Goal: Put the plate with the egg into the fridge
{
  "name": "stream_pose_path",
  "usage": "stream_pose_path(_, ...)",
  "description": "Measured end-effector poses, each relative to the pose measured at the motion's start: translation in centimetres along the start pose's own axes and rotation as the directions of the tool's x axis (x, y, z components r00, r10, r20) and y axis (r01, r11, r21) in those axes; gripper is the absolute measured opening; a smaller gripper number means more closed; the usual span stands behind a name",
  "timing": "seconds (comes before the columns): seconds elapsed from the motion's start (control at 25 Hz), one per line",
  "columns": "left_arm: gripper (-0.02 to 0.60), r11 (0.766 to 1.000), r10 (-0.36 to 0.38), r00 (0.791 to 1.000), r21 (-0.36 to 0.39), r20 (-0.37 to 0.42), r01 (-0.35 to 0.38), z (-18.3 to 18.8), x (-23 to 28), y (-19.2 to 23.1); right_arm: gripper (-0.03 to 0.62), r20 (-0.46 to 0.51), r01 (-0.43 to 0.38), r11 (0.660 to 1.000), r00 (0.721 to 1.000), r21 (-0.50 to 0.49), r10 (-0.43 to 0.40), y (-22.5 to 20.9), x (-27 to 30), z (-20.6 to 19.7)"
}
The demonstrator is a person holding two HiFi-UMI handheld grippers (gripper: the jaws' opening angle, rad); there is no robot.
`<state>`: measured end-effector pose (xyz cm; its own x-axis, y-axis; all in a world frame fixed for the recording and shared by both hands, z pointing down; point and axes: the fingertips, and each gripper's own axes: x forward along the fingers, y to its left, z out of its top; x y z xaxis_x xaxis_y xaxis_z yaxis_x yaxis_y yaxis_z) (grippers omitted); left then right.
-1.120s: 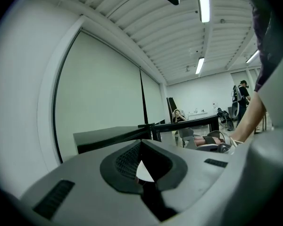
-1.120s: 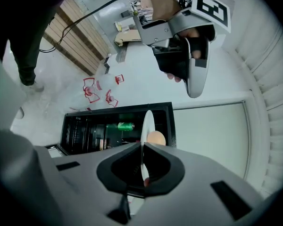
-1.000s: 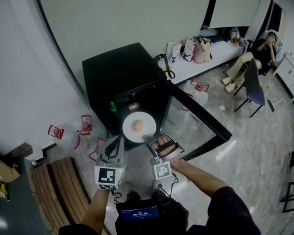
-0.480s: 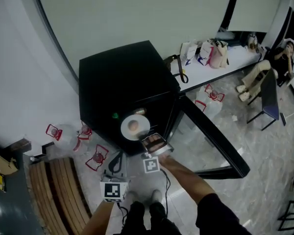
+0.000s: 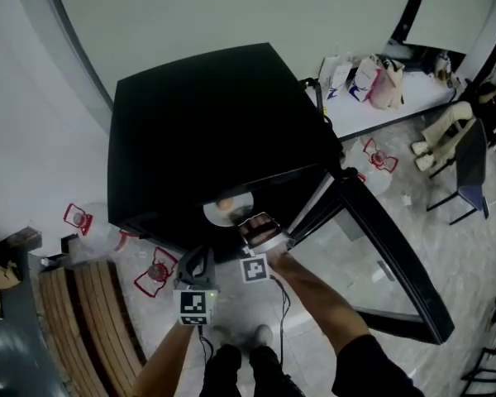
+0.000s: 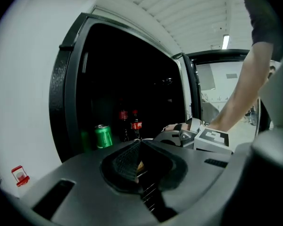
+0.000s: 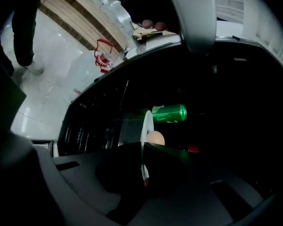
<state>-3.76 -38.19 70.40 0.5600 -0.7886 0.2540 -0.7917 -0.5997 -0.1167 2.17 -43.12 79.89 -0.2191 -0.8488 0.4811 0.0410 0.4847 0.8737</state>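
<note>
The white plate (image 5: 226,208) with the egg (image 5: 226,207) sits at the mouth of the black fridge (image 5: 207,131), half hidden under its top edge. My right gripper (image 5: 250,222) is shut on the plate's near rim. In the right gripper view the plate (image 7: 145,126) stands edge-on between the jaws, with the egg (image 7: 155,138) beside it inside the dark fridge. My left gripper (image 5: 200,256) hangs lower left of the plate, apart from it. In the left gripper view its jaws (image 6: 140,147) meet at the tip, facing the fridge opening.
The fridge's glass door (image 5: 397,263) swings open to the right. Inside stand a green can (image 6: 103,135) and cola bottles (image 6: 130,124). Red-capped bottles (image 5: 155,271) and a wooden bench (image 5: 87,321) lie at the left. A seated person (image 5: 467,118) is far right.
Both grippers have dropped and come closer to the fridge. The plate has passed from in front of the fridge to under its top edge. The left gripper has fallen behind the right.
</note>
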Motion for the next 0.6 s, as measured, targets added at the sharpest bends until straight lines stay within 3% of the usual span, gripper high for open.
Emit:
stream_pose_path(0.08,0.009,1.000,-0.001,1.000,-0.003,-0.014,0.001,-0.7,1.0,0.3,0.020,0.044,-0.221,0.973,0.975,0.066,0.218,4.0,0.6,0.6)
stream_pose_path(0.12,0.009,1.000,-0.001,1.000,-0.003,-0.017,0.001,-0.8,1.4,0.4,0.020,0.056,-0.259,0.963,0.965,0.075,0.255,4.6,0.8,0.7)
stream_pose_path(0.32,0.009,1.000,0.000,0.999,-0.012,-0.045,-0.001,-1.6,2.5,0.7,0.021,0.034,-0.194,0.979,0.981,0.063,0.192,1.6,2.4,0.0)
stream_pose_path(0.4,0.009,1.000,-0.003,0.999,-0.013,-0.053,0.002,-1.9,2.8,0.7,0.035,0.022,-0.232,0.970,0.973,0.075,0.231,0.7,3.3,-0.4)
stream_pose_path(0.52,0.009,1.000,-0.005,0.998,-0.018,-0.066,0.004,-2.3,2.9,0.6,0.066,0.076,-0.454,0.874,0.891,0.173,0.448,1.9,3.4,-0.1)
stream_pose_path(0.6,0.009,1.000,-0.006,0.997,-0.016,-0.072,0.004,-2.5,2.8,0.6,0.092,0.100,-0.554,0.808,0.832,0.200,0.545,2.5,3.2,-0.1)
